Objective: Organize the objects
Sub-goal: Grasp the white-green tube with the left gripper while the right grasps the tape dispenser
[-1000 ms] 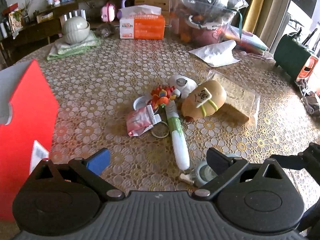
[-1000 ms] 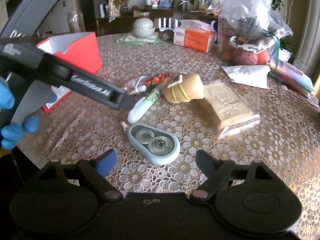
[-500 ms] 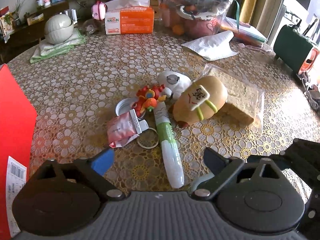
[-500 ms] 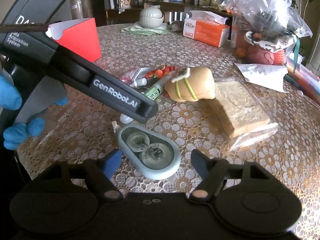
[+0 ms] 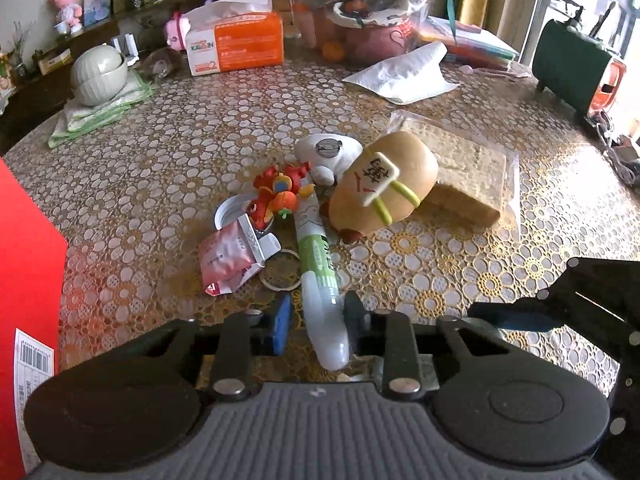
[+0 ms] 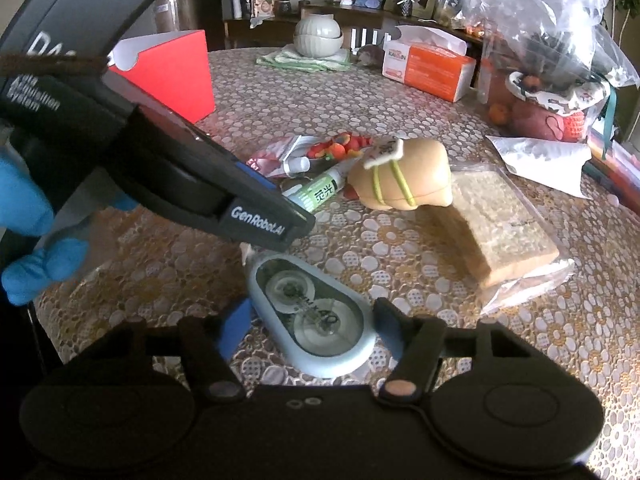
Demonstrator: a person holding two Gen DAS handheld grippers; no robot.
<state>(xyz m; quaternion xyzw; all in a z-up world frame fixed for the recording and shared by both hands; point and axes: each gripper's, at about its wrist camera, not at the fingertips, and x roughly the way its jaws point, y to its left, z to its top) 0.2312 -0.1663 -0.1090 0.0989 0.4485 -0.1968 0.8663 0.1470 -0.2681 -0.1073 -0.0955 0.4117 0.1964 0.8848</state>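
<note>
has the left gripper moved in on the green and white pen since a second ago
Yes. The left gripper came forward toward the pink sachet and its jaws have just been closing, now pinching the pen.

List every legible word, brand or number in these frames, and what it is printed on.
"GenRobot.AI": side of the left gripper.
"KARIN": orange tissue box.
Chinese characters on the green-and-white tube and on the bun toy's tile: not confidently readable.
Barcode label on the red box: too small.

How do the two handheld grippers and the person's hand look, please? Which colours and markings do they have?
Both grippers, left gripper and right gripper, are black with a ribbed dark body, silver pivot screws and one blue finger pad. White "GenRobot.AI" lettering marks the left one's side. The hand wears a blue glove.
</note>
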